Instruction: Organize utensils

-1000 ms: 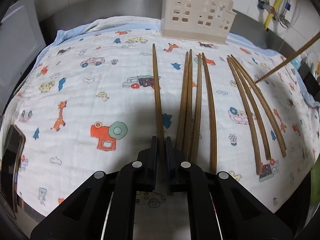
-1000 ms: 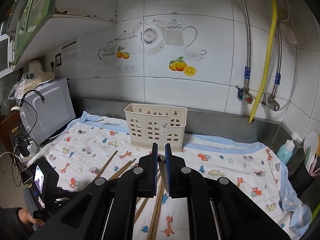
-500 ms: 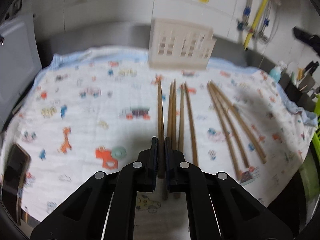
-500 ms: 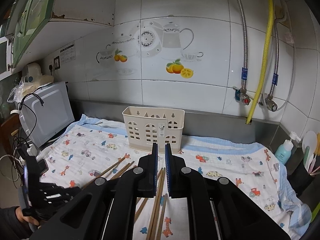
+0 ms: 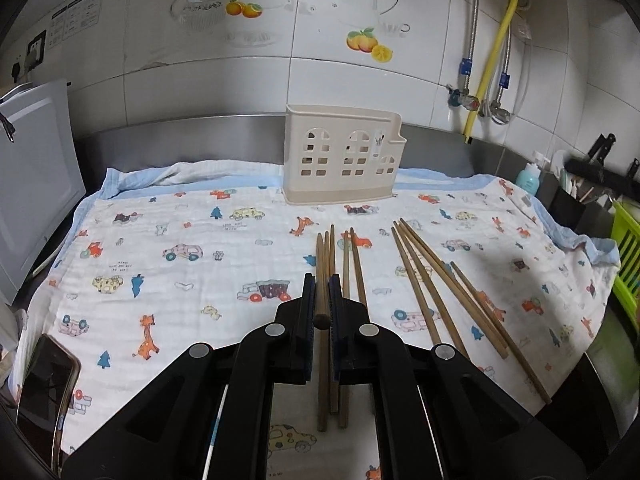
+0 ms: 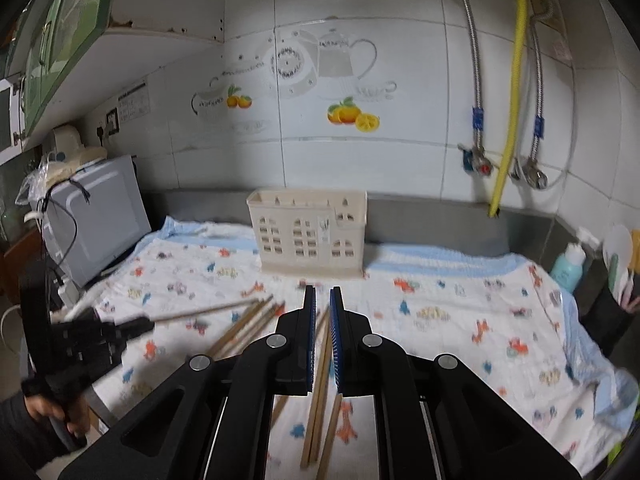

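Observation:
My left gripper (image 5: pixel 320 280) is shut on one brown chopstick (image 5: pixel 321 264), held off the cloth and pointing toward the beige utensil caddy (image 5: pixel 344 156). Several chopsticks (image 5: pixel 348 264) lie just right of it, and another bunch (image 5: pixel 420 280) lies further right. In the right wrist view the left gripper (image 6: pixel 138 326) shows at the left with its chopstick (image 6: pixel 208 310) sticking out. My right gripper (image 6: pixel 322 292) is shut, low over the right bunch. A chopstick (image 6: pixel 320 360) runs through the slit between its pads. The caddy (image 6: pixel 308 236) stands beyond it.
A cartoon-print cloth (image 5: pixel 180 280) covers the counter. A phone (image 5: pixel 44 384) lies at its near left corner and a microwave (image 6: pixel 96 216) stands at the left. A blue bottle (image 6: pixel 568 264), a dark utensil pot and a green basket (image 5: pixel 626 264) crowd the right. A person's hand (image 6: pixel 44 408) grips the left tool.
My left gripper has risen and tipped up, lifting its chopstick off the cloth. My right gripper has come down and sideways over the right bunch of chopsticks.

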`<move>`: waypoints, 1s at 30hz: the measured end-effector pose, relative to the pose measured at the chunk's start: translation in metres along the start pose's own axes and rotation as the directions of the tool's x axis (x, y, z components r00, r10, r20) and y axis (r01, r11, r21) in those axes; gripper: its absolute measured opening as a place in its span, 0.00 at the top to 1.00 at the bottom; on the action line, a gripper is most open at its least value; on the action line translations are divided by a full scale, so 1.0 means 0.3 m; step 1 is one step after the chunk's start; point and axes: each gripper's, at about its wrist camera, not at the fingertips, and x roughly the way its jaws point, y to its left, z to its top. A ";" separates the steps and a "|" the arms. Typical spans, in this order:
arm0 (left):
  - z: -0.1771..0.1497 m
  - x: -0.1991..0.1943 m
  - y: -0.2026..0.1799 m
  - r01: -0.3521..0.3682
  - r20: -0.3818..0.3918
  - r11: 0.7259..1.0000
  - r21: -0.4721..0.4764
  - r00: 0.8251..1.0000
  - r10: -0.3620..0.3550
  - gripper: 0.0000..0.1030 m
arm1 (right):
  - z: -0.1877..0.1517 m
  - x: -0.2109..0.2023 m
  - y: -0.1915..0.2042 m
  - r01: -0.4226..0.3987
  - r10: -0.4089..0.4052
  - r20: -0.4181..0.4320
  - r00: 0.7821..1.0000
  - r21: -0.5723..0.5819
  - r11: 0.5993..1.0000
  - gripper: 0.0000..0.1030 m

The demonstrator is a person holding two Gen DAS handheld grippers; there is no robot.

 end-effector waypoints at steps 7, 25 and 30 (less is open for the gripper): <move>-0.003 0.005 0.010 0.002 -0.004 1.000 -0.002 1.000 -0.002 0.95 | -0.278 -0.005 -0.010 0.023 -0.011 -0.135 0.991 0.088 0.996 0.93; 0.002 0.008 0.020 0.005 -0.010 1.000 -0.015 1.000 -0.005 0.95 | -0.548 0.042 0.016 0.086 -0.041 -0.265 0.963 0.158 0.984 0.91; 0.006 0.013 0.025 0.006 -0.015 1.000 -0.020 1.000 -0.006 0.95 | -0.562 0.038 0.022 0.096 -0.049 -0.260 0.964 0.171 0.981 0.90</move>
